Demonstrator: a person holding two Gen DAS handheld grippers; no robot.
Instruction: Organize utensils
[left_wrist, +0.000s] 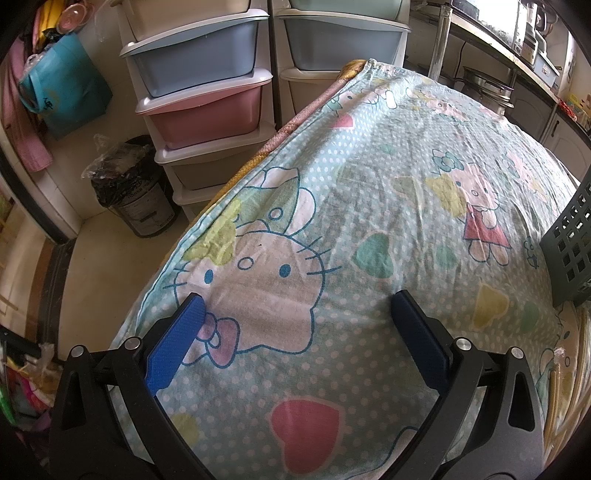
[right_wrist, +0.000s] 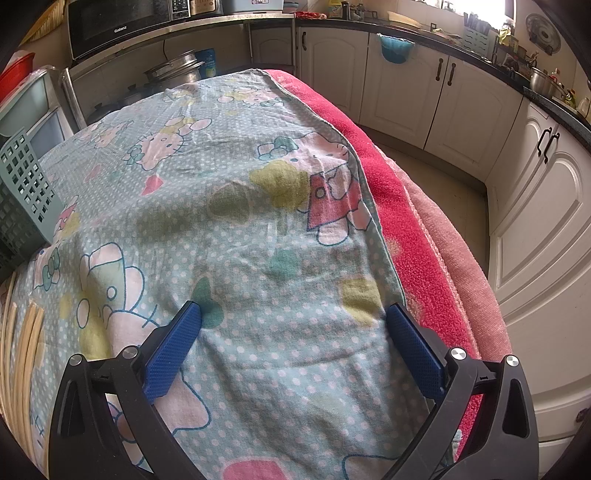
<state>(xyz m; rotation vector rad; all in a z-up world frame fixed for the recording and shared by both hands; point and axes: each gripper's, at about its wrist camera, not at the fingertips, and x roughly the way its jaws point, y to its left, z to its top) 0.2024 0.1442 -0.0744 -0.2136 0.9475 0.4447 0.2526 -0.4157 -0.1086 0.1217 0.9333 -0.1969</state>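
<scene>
A green perforated utensil basket (left_wrist: 570, 251) stands at the right edge of the left wrist view; it also shows at the left edge of the right wrist view (right_wrist: 22, 199). Pale wooden chopsticks (right_wrist: 26, 343) lie on the cloth at the lower left of the right wrist view, and a sliver of them shows in the left wrist view (left_wrist: 554, 391). My left gripper (left_wrist: 297, 306) is open and empty above the cartoon-cat cloth (left_wrist: 369, 221). My right gripper (right_wrist: 293, 314) is open and empty above the same cloth (right_wrist: 240, 240).
Plastic drawer towers (left_wrist: 207, 103) and a bagged bin (left_wrist: 136, 195) stand on the floor left of the table. A red blanket (right_wrist: 413, 240) hangs at the table's right edge. White kitchen cabinets (right_wrist: 535, 221) and a microwave (right_wrist: 122, 26) line the walls.
</scene>
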